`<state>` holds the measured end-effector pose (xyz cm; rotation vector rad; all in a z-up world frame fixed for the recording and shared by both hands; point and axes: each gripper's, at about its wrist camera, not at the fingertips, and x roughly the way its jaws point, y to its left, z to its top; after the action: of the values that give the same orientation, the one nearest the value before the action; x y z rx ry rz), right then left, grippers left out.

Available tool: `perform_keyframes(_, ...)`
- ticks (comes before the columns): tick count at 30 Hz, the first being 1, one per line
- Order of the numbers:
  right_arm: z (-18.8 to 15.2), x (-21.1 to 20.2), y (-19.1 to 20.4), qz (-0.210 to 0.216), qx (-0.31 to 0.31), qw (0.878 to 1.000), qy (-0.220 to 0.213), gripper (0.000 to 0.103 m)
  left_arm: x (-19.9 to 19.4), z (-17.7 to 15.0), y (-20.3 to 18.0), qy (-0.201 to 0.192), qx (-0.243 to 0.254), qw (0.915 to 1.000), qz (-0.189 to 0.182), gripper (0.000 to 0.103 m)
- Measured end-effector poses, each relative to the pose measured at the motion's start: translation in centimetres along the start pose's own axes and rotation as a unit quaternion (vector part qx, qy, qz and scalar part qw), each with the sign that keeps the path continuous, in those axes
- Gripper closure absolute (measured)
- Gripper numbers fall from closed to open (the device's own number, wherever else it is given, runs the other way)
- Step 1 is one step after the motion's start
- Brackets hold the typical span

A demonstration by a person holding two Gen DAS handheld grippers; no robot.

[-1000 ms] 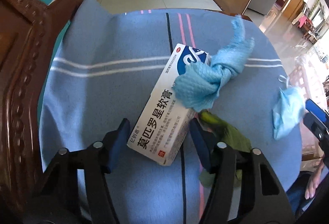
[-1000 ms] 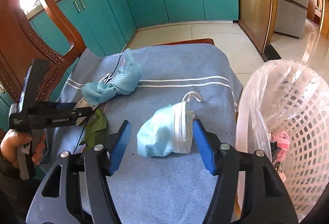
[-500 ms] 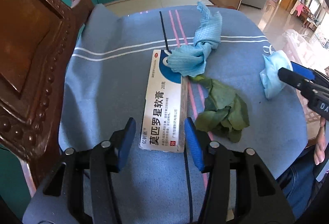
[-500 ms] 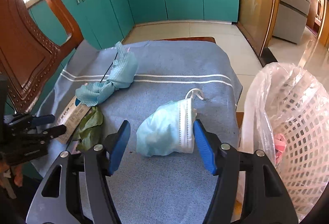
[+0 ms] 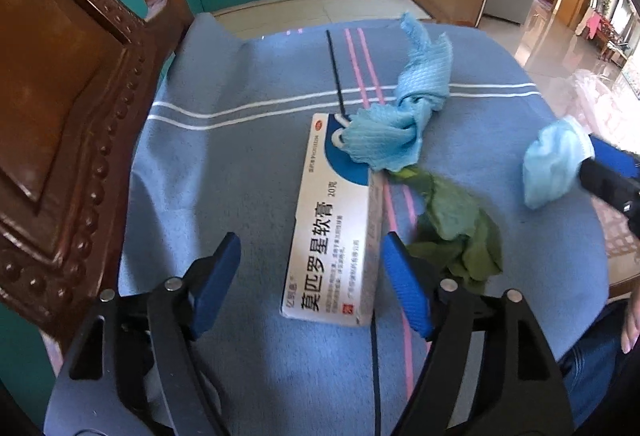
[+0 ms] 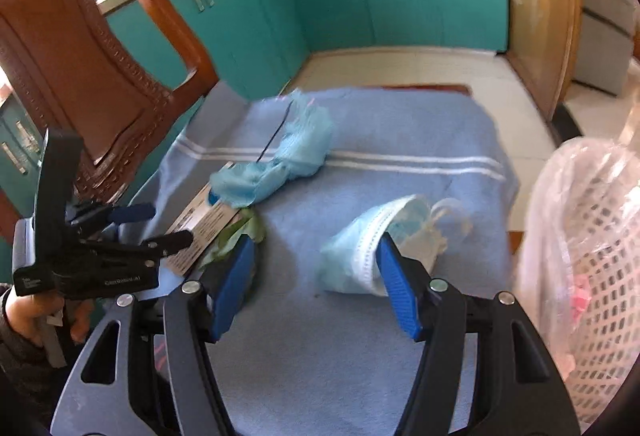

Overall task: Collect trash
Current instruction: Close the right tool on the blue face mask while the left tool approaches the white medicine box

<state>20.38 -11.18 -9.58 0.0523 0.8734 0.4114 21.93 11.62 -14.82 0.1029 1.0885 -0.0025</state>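
A: Jaws of the left gripper (image 5: 312, 280) are opening now and they grasp nothing. The white medicine box (image 5: 334, 232) lies flat between them at the lower middle of the left wrist view, with a gap on both sides.

B: And the right gripper (image 6: 316, 278)?

A: It is opening also. The crumpled blue face mask (image 6: 360, 252) sits between its jaws in the centre of the right wrist view, close to the right pad. The picture is blurred there, so I cannot say if the pad touches it, but I judge it is released, not clenched.

B: What lies further out?

A: On the far end of the box rests a twisted blue cloth (image 5: 404, 116), and a wilted green leaf (image 5: 456, 224) lies just beside the box, to the right in the frame. All are on the blue striped towel (image 5: 224, 172). The white basket with a plastic liner (image 6: 592, 260) stands at the right edge of the right wrist view.

B: What could go wrong?

A: The cloth overlaps the box, so lifting the box may drag or drop the cloth. The right blue pad is very near the leaf and may pinch it together with the box. The mask is soft; a shallow grip may catch only an ear loop, and it may fall before the basket.
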Motion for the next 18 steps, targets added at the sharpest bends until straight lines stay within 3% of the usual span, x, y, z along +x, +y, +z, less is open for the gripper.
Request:
perform_keyframes(4, 0.0, 1.2, 0.0, -0.063, -0.012, 0.998, 0.011, 0.031, 1.2, 0.2, -0.2, 0.012, -0.003, 0.9999, -0.005, 0.03)
perform_keyframes(9, -0.2, 3.2, 0.8, -0.112, -0.045, 0.992, 0.033, 0.031, 1.8, 0.2, -0.3, 0.02, -0.008, 0.9993, -0.029, 0.048)
perform_keyframes(11, -0.3, 4.0, 1.3, -0.131, -0.065, 0.989, 0.04, 0.031, 1.7, 0.1, -0.3, 0.019, -0.007, 0.9994, -0.029, 0.05)
perform_keyframes(14, -0.6, 5.3, 1.7, -0.146, -0.083, 0.984, 0.054, 0.03, 1.5, -0.3, -0.2, 0.017, -0.009, 0.9995, -0.026, 0.049)
perform_keyframes(18, -0.9, 6.5, 2.2, -0.164, -0.099, 0.979, 0.063, 0.03, 1.3, -0.6, 0.1, 0.016, -0.015, 0.9995, -0.024, 0.038)
